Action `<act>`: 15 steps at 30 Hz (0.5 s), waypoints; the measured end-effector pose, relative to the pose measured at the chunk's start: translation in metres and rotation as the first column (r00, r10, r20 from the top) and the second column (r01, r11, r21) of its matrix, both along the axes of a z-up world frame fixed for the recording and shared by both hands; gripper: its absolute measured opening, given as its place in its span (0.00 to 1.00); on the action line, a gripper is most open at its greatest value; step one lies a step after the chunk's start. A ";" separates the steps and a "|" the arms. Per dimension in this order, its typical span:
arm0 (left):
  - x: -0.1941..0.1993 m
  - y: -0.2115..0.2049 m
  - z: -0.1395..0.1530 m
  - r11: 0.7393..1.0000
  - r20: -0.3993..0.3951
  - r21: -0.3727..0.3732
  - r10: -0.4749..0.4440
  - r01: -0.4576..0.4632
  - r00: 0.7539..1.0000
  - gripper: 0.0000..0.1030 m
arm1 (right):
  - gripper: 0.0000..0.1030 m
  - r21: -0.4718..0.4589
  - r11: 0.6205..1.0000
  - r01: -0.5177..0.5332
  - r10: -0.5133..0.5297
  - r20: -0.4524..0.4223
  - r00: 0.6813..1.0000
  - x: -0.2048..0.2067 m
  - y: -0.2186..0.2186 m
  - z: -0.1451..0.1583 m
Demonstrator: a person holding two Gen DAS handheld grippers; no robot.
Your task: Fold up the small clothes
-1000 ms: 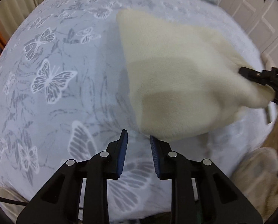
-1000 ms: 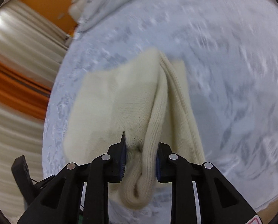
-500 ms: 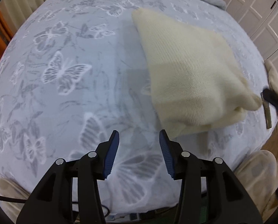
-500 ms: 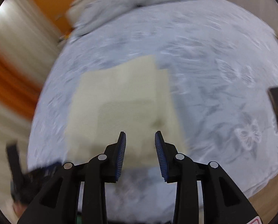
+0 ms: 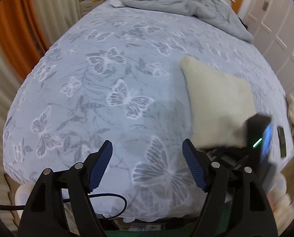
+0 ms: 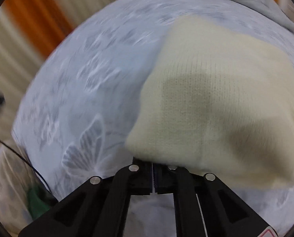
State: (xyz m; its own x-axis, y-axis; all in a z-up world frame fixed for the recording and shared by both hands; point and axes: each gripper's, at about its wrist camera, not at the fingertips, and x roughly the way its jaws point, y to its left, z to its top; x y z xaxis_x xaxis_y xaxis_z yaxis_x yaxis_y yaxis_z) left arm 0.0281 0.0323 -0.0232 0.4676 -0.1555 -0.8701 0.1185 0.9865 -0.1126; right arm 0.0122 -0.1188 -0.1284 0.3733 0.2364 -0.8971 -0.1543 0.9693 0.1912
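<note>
A folded cream knit garment lies on the bed with the butterfly-print sheet, right of centre in the left wrist view. My left gripper is wide open and empty above the sheet's near edge, left of the garment. My right gripper has its jaws together, with its tips at or under the garment's near edge. Whether cloth is between them is hidden. The right gripper body shows blurred at the garment's near corner.
A crumpled grey duvet lies at the far end of the bed. A dark phone-like object lies near the right edge. White wardrobe doors stand on the right, curtains on the left. A black cable hangs below the bed edge.
My left gripper pulled back and opened wider. My right gripper let go of the garment, swung round to its near edge and closed its jaws. The garment now lies flat.
</note>
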 end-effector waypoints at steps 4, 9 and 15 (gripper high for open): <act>0.012 -0.003 0.007 1.000 0.019 -0.009 0.009 -0.009 1.000 0.70 | 0.04 0.061 0.997 -0.037 0.038 -0.009 0.999 -0.022 0.006 0.013; 0.026 -0.031 -0.005 0.999 0.003 -0.029 -0.042 0.042 0.999 0.76 | 0.13 0.135 0.964 0.228 -0.238 0.058 0.970 -0.051 -0.092 0.073; 0.029 -0.078 -0.027 0.991 -0.047 -0.090 -0.100 0.096 0.994 0.76 | 0.66 0.242 0.836 0.492 -0.479 -0.115 0.871 -0.040 -0.191 0.048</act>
